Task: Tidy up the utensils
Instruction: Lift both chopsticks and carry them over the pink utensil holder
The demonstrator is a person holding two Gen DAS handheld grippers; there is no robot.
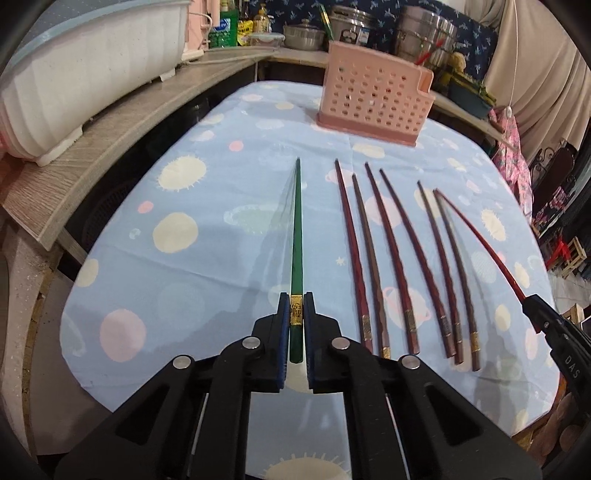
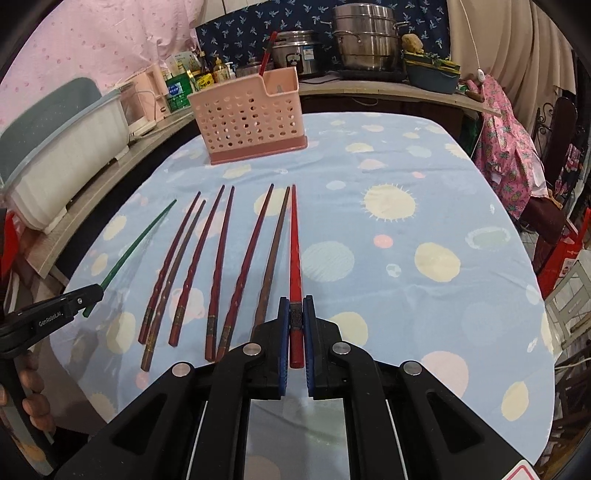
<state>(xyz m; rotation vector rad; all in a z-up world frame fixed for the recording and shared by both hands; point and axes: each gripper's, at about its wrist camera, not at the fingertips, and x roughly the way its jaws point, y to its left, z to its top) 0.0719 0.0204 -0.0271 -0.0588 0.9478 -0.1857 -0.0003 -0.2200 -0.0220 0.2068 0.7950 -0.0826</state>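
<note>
left hand-held gripper: clamped on green chopstick, left of six dark-red chopsticks on table | right hand-held gripper: clamped on red chopstick | pink holder: far

Table covered by a light blue cloth printed with cream suns, pink and pale blue discs and ringed planets; cloth lies flat with a few creases. Wooden shelf runs along the left and far sides of the table; on it a white ribbed tub with a pale blue rim, standing on short feet. Further back on the shelf: bottles, a green-labelled packet, a rice cooker, a stacked steel steamer pot, a dark blue basin. Dark blue patterned fabric behind them; pink floral garment hanging at right; beige curtain beyond.
</note>
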